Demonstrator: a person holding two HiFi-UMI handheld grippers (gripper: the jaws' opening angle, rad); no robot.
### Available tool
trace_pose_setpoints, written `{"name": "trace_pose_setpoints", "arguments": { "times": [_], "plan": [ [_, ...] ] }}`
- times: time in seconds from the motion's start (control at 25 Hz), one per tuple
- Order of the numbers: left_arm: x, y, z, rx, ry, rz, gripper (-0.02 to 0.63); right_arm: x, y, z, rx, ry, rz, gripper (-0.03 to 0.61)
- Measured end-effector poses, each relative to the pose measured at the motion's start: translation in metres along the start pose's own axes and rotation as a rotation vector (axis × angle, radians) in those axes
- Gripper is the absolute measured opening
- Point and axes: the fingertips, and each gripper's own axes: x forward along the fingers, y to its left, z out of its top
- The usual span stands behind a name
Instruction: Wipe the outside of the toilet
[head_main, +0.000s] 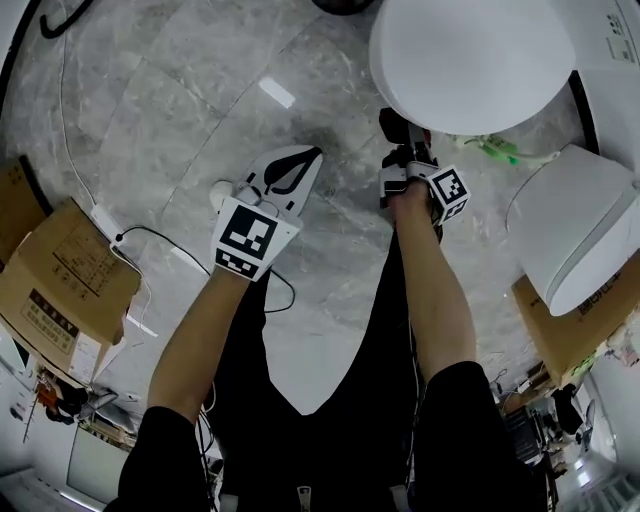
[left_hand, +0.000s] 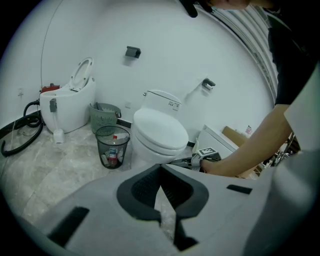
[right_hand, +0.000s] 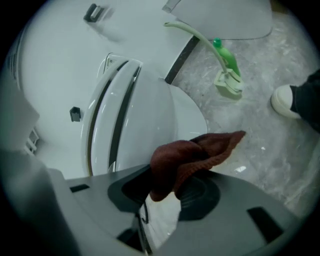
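At the far left of the head view a cardboard box (head_main: 62, 282) sits on the grey, veined, glossy stone floor (head_main: 170, 90). Beside it the left gripper (head_main: 314, 154) is held over bare floor, well apart from the toilet (head_main: 468, 60). Its white, tapering jaws are closed tip to tip with nothing between them (its own view shows the dark ribbed pads forming a narrow V).

That left gripper view alone shows the room's far side. There is a black hose (left_hand: 19, 131), a second white toilet (left_hand: 70, 104) with its seat raised, a grey woven basket (left_hand: 104, 116), and a black wire bin (left_hand: 112, 146) holding a bottle.

The right gripper (right_hand: 165, 182) is clenched on a rust-brown knitted cloth (right_hand: 192, 152), which bunches up out of the jaws and tapers to a point. In its view the cloth lies against, or just in front of, the smooth, rounded white side of the toilet, below the closed lid. Whether they touch cannot be told. In the head view the toilet is only a pale oval lid at the top.

Right of the toilet a green brush (right_hand: 227, 70) lies on the floor, and a white shoe (right_hand: 284, 100) shows at the edge of the right gripper view. In the head view a further white toilet (head_main: 580, 235) rests on a brown carton (head_main: 560, 335).
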Motion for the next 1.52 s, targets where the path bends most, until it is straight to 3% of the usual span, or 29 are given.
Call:
{"name": "trace_pose_setpoints", "arguments": {
  "times": [0.16, 0.32, 0.56, 0.76, 0.88, 1.04, 1.28, 1.52],
  "plan": [
    [-0.022, 0.021, -0.005, -0.021, -0.013, 0.029, -0.002, 0.017, 0.016, -0.036, 0.036, 0.009, 0.037, 0.127],
    [-0.045, 0.043, -0.010, -0.036, -0.026, 0.057, -0.002, 0.034, 0.039, -0.065, -0.007, 0.032, 0.053, 0.127],
    [-0.088, 0.085, -0.008, -0.059, -0.077, 0.095, -0.002, 0.054, 0.068, -0.092, -0.193, 0.024, -0.002, 0.129],
    [-0.129, 0.123, -0.004, -0.040, -0.096, 0.096, -0.002, 0.050, 0.091, -0.097, -0.367, -0.061, -0.097, 0.129],
    [-0.161, 0.147, 0.004, 0.005, -0.093, 0.082, -0.002, 0.039, 0.108, -0.106, -0.469, -0.084, -0.142, 0.132],
    [-0.227, 0.178, 0.012, 0.082, -0.047, 0.092, -0.002, 0.005, 0.140, -0.148, -0.546, -0.033, -0.197, 0.138],
    [-0.308, 0.219, 0.062, 0.093, -0.050, 0.142, -0.002, -0.027, 0.227, -0.211, -0.686, 0.071, -0.261, 0.149],
    [-0.345, 0.233, 0.146, 0.110, -0.094, 0.130, -0.002, -0.022, 0.340, -0.249, -0.878, 0.091, -0.176, 0.150]
  ]
}}
